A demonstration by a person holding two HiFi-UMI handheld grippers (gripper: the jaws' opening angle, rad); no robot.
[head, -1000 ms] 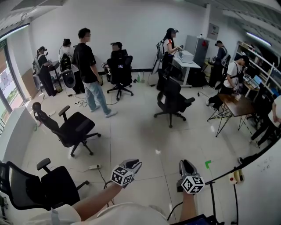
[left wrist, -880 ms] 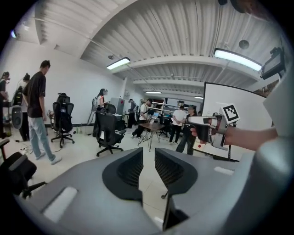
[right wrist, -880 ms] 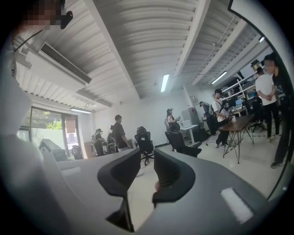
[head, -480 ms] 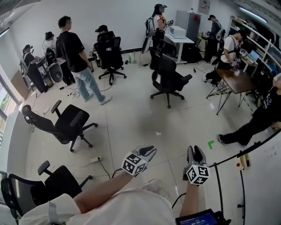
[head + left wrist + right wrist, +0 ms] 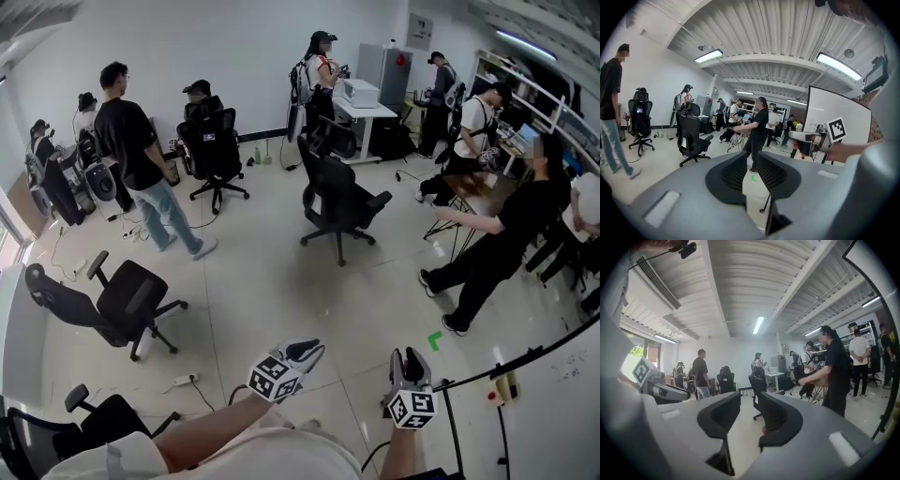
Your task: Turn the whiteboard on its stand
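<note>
At 6 o'clock in the head view, your left gripper (image 5: 307,352) pointed out over the floor, its fingers (image 5: 733,171) a narrow gap apart with nothing between them. Just right of it, near 5 o'clock, your right gripper (image 5: 408,359) had just been opening its fingers (image 5: 780,416), and they too held nothing. The whiteboard (image 5: 562,403) stood on its stand at 4 o'clock, beside the right gripper but untouched. With both grippers off the board, I judge no turning was under way. Whether the turn was finished, the pictures do not settle.

Bright, even light from ceiling tubes (image 5: 708,56) — soft shadows, strong fisheye bending at edges.
</note>
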